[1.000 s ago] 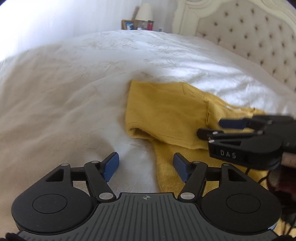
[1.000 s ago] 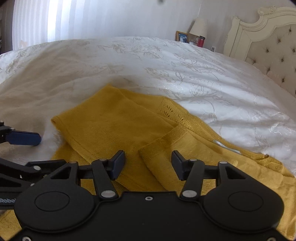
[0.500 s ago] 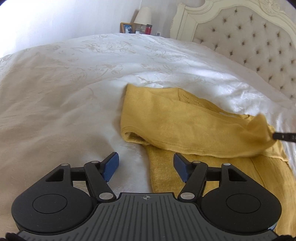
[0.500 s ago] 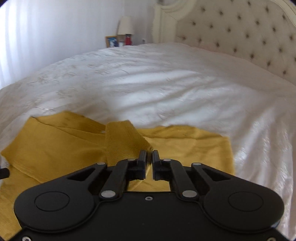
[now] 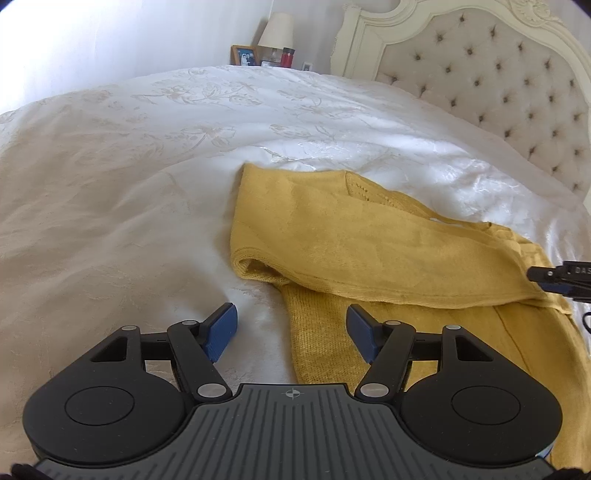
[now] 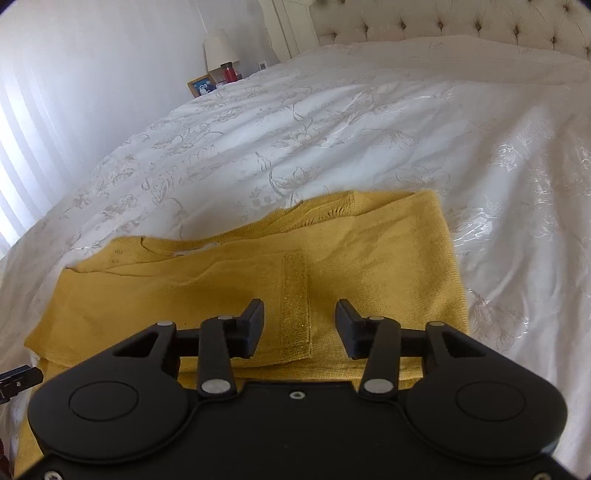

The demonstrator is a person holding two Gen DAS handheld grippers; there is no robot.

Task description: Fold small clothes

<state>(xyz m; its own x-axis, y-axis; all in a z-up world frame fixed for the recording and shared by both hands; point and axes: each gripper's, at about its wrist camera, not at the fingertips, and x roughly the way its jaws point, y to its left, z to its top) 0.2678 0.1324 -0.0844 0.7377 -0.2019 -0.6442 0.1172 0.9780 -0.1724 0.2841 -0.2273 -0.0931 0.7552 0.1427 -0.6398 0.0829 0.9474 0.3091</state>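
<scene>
I see a mustard-yellow knitted garment (image 5: pixel 354 251) lying partly folded on a white embroidered bedspread (image 5: pixel 122 192), with one layer doubled over another. In my right wrist view a sleeve or band with a ribbed cuff (image 6: pixel 295 306) lies flat across the top of the garment, directly ahead of my right gripper (image 6: pixel 300 328). Its fingers have just been opening and now stand moderately apart above the cuff, not pressing on any cloth. My left gripper (image 5: pixel 291 334) hovers at the near left corner of the garment, its blue-padded fingers (image 5: pixel 221 330) wide apart; one is over bare bedspread, the other over the knit edge, holding nothing. In the left view the tip of the right gripper pokes in from the right edge, beside the fold. Beyond the bed stand a tufted cream headboard (image 5: pixel 498 77) and, further back, a lamp (image 5: pixel 276 31), a framed photo (image 5: pixel 243 55) and a red jar (image 5: pixel 287 57). Nothing lies between the fingers and the cloth.
</scene>
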